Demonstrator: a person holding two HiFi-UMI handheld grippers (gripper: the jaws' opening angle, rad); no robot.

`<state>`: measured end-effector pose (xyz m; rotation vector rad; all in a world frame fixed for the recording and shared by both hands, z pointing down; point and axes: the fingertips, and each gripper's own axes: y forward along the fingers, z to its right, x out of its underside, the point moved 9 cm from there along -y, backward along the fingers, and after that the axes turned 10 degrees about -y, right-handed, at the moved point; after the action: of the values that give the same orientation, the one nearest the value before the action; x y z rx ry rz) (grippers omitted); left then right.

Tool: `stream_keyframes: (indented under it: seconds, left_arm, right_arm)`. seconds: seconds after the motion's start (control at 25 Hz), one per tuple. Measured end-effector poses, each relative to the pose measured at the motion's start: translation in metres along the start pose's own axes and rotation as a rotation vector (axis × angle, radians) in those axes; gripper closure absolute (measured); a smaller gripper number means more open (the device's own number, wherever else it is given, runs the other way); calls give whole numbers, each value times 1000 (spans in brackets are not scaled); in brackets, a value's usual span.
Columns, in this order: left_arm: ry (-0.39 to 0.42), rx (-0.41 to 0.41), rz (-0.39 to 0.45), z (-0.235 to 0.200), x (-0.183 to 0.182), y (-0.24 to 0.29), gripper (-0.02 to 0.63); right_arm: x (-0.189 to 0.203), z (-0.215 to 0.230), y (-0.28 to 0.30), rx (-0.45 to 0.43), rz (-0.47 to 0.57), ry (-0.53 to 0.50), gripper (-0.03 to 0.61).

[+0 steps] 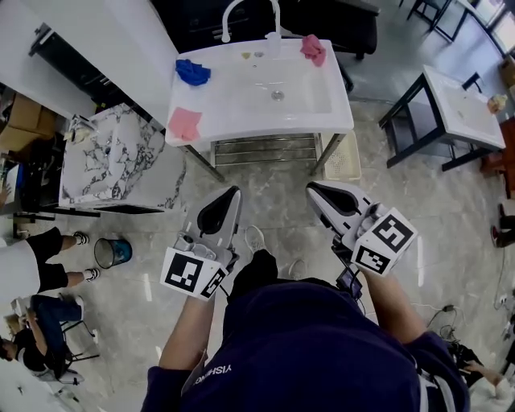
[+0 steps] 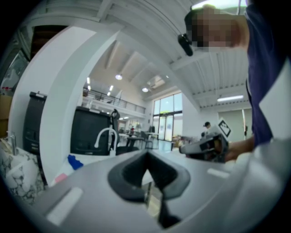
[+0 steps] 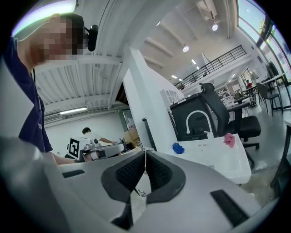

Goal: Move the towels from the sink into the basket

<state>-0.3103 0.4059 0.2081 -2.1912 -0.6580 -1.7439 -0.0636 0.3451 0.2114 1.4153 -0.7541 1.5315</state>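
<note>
A white sink point(image 1: 322, 121) stands ahead of me, with a blue towel point(image 1: 193, 72) at its back left. A light pink towel point(image 1: 185, 123) lies on its front left corner. A darker pink towel point(image 1: 313, 48) sits by the faucet point(image 1: 241, 12) at the back right. On the floor by the sink's right leg stands a cream perforated basket point(image 1: 344, 157). My left gripper point(image 1: 233, 193) and right gripper point(image 1: 312, 189) hover side by side short of the sink, both shut and empty. The right gripper view shows the sink point(image 3: 232, 166), the blue towel point(image 3: 178, 148) and the pink towel point(image 3: 229, 139).
A marble-patterned table point(image 1: 121, 165) stands left of the sink, and a white side table point(image 1: 459, 105) is at the right. A bucket point(image 1: 113, 252) and seated people point(image 1: 32, 322) are at the lower left. A metal rack point(image 1: 265, 149) sits under the sink.
</note>
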Motion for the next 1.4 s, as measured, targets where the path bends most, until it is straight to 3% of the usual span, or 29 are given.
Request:
stream_keyframes:
  seconds: [0.64,1.0,1.4]
  left_arm:
    - [-3,78,-14,-158,-38,40,610]
    - [-4,105,-16,-191,-52,61,611]
    - [-9,65,-30,-212,-53,88,609]
  right_arm:
    - [-40,33,160,40,-8,-19,569]
    - [-46,52,189,78,-9,-4,569]
    - [-46,88,217,38,-10,10,569]
